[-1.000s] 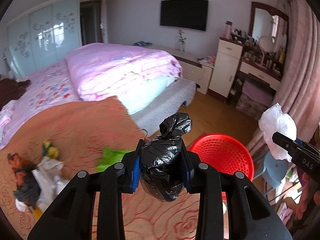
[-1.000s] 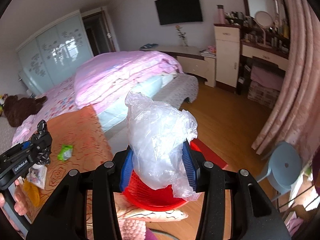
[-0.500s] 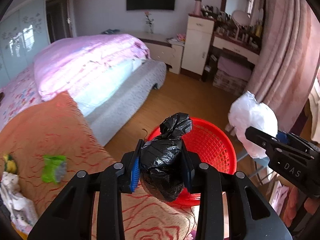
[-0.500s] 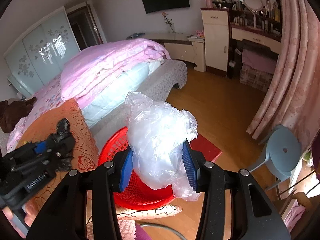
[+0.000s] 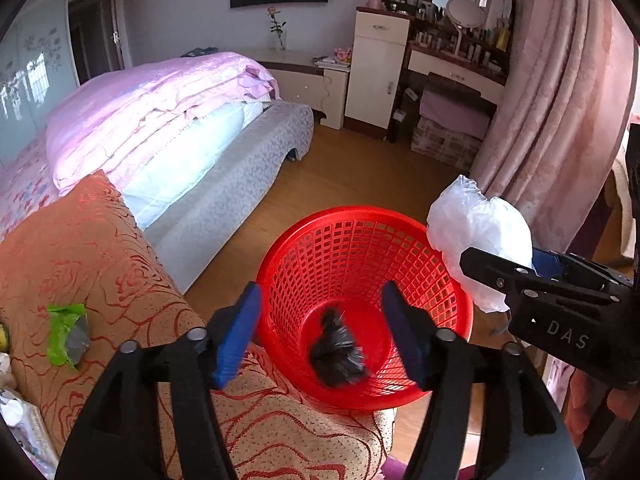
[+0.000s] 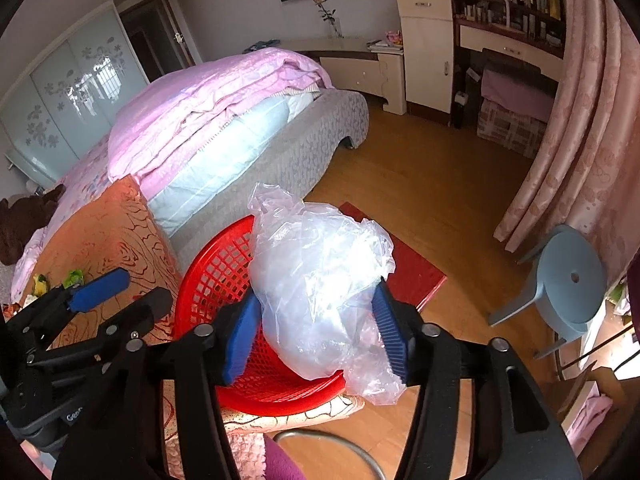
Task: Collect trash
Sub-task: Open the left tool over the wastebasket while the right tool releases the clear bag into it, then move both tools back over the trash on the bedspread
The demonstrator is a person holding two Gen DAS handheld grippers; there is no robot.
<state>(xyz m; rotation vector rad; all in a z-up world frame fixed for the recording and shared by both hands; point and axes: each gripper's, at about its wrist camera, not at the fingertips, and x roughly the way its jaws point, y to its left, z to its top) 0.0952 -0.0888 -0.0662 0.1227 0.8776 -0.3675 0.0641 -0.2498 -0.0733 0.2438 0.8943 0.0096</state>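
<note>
**Black bag in basket; clear bag held at rim**

Left wrist view, L to R: green wrapper (image 5: 64, 334) lies on the orange patterned cover (image 5: 92, 264) at 9 o'clock. Left gripper (image 5: 322, 334) sits at 6 o'clock, fingers spread wide, nothing between them. Directly past it the red basket (image 5: 360, 240) holds the black trash bag (image 5: 336, 354), blurred, low inside near the bottom. At 3 o'clock the right gripper (image 5: 496, 276) holds the clear plastic bag (image 5: 478, 228) just beside the basket's rim.

Right wrist view: left gripper (image 6: 120, 292) at 8 o'clock, fingers apart. Centre: right gripper (image 6: 316, 332) pinches the clear plastic bag (image 6: 320, 288) btwn blue pads (image 6: 390, 330), over the red basket (image 6: 212, 276). Grey stool (image 6: 568, 280) stands at 3 o'clock.
</note>
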